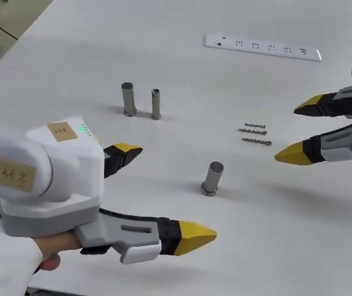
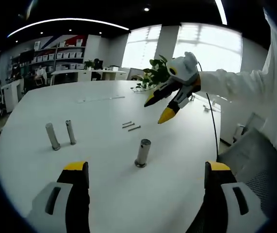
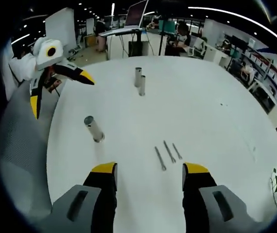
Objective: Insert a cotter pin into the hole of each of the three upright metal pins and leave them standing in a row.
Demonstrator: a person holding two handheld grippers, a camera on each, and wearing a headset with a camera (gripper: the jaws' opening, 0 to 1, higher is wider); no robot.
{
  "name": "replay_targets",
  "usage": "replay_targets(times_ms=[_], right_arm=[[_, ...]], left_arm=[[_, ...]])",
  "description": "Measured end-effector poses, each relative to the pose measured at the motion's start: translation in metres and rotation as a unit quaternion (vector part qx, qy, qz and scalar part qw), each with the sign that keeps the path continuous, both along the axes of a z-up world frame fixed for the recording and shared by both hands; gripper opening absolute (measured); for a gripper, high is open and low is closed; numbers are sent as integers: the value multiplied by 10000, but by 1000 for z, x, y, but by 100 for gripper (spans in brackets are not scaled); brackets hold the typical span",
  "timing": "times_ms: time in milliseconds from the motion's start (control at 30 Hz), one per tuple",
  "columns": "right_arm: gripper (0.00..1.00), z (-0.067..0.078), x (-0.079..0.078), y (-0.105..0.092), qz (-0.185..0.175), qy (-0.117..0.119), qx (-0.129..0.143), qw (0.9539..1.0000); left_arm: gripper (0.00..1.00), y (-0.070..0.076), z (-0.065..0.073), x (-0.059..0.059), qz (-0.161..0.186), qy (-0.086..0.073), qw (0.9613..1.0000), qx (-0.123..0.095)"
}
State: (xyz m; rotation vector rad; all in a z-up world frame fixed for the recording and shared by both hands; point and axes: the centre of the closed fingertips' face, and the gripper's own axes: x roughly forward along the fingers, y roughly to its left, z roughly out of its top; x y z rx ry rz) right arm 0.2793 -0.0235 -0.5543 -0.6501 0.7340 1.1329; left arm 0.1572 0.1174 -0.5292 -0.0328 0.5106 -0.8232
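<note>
Standing on white office table (image 1: 182, 68), three metal pins (image 1: 212, 178), cotter pins (image 1: 254, 133) at two o'clock, left gripper (image 1: 177, 190), right gripper (image 1: 285, 134) held open.

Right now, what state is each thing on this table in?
Left hand-held gripper, open, empty.
Right hand-held gripper, open, empty.
Cotter pins, lying loose, side by side.
Near metal pin, standing alone, nothing inserted.
Two far metal pins, standing together, nothing inserted.
Power strip, lying flat.

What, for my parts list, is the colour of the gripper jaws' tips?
Yellow, on both the left gripper and the right gripper; clearest in the head view.
</note>
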Motion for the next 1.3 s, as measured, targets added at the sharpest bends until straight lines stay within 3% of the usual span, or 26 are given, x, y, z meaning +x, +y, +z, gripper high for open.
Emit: replay_targets(times_ms=[367, 667, 1033, 1167, 1300], right_arm=[[42, -33, 8, 4, 177, 275, -330, 9989], [22, -44, 17, 11, 93, 409, -383, 9984], [14, -60, 22, 13, 50, 549, -584, 9968], [8, -58, 20, 17, 56, 559, -579, 9967], [3, -59, 22, 14, 179, 492, -780, 9956]], left_arm=[[99, 10, 3, -4, 218, 6, 9997, -99], [99, 11, 2, -6, 236, 33, 9996, -122], [99, 12, 5, -7, 223, -4, 9997, -137], [99, 11, 5, -8, 204, 10, 9997, -145], [97, 11, 4, -10, 178, 36, 9997, -138]])
